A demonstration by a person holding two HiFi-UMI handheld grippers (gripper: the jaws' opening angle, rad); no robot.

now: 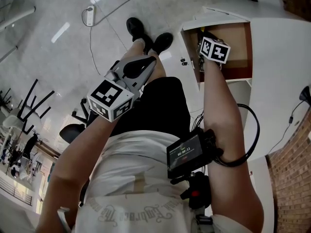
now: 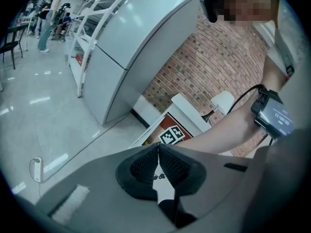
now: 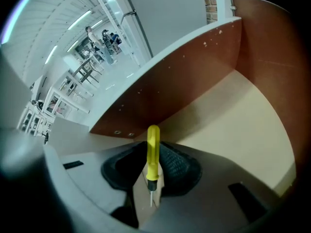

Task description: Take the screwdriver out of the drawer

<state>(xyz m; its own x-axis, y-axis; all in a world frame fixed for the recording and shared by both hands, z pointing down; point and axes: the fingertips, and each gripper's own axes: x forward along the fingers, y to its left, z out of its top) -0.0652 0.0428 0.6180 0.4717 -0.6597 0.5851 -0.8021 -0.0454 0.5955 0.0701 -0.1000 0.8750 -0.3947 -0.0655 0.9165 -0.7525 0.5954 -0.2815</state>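
- Right tool (image 3: 154, 148): jaws clamped on the screwdriver (image 3: 153, 152), with a ribbed pad pressing each side of its yellow handle.
- Screwdriver: in the right gripper view the handle end pokes out past the jaw tips toward 12 o'clock. The thin metal shaft points back toward the camera at 6 o'clock.
- Location: the screwdriver is held inside the open drawer (image 3: 194, 79), over its pale bottom. The brown side walls stand at 11 and 2 o'clock. Contact with the bottom cannot be told.
- Head view: the right forearm reaches into the drawer at 1 o'clock of the frame. The tool's marker cube (image 1: 215, 50) sits over the drawer's left part.
- Left tool (image 2: 158, 148): jaws pressed together, empty. It hangs in the air over the grey floor (image 1: 58, 13), at about 8 o'clock from the drawer and well apart from it.
- A small display (image 1: 187, 152) is strapped to the right forearm.
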